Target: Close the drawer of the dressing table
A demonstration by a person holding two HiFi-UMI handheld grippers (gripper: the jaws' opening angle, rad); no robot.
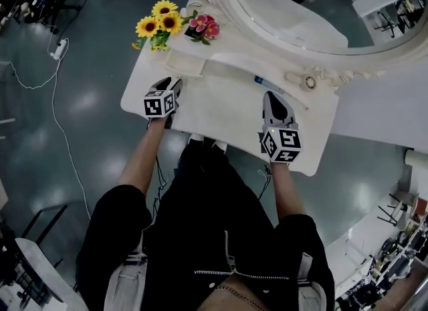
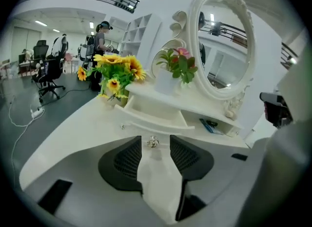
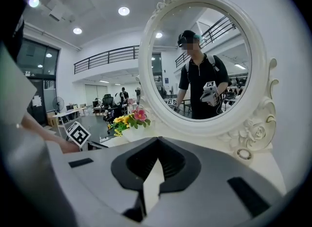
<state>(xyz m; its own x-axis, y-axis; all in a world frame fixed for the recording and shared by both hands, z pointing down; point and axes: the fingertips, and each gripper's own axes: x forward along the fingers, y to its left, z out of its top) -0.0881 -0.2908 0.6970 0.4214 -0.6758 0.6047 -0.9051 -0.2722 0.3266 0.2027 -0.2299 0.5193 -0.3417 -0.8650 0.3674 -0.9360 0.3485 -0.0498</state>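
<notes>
The white dressing table [image 1: 221, 112] has a small drawer [image 1: 184, 64] standing pulled out under its shelf, below the flower pots. In the left gripper view the drawer [image 2: 151, 117] lies just ahead, open and with nothing showing inside it. My left gripper [image 2: 155, 138] is low over the tabletop with its jaws open. A small silver trinket [image 2: 153, 142] rests on the table at the gap between the tips, and neither pad touches it. My right gripper [image 3: 157, 142] is shut on nothing and points at the mirror base; in the head view it [image 1: 269, 95] hovers right of centre.
Yellow sunflowers [image 1: 160, 23] and a pink flower pot [image 1: 202, 27] stand at the table's back left. The oval mirror [image 1: 294, 9] fills the back. A blue item [image 2: 209, 125] lies in the shelf opening right of the drawer. Cables [image 1: 40, 82] trail on the floor to the left.
</notes>
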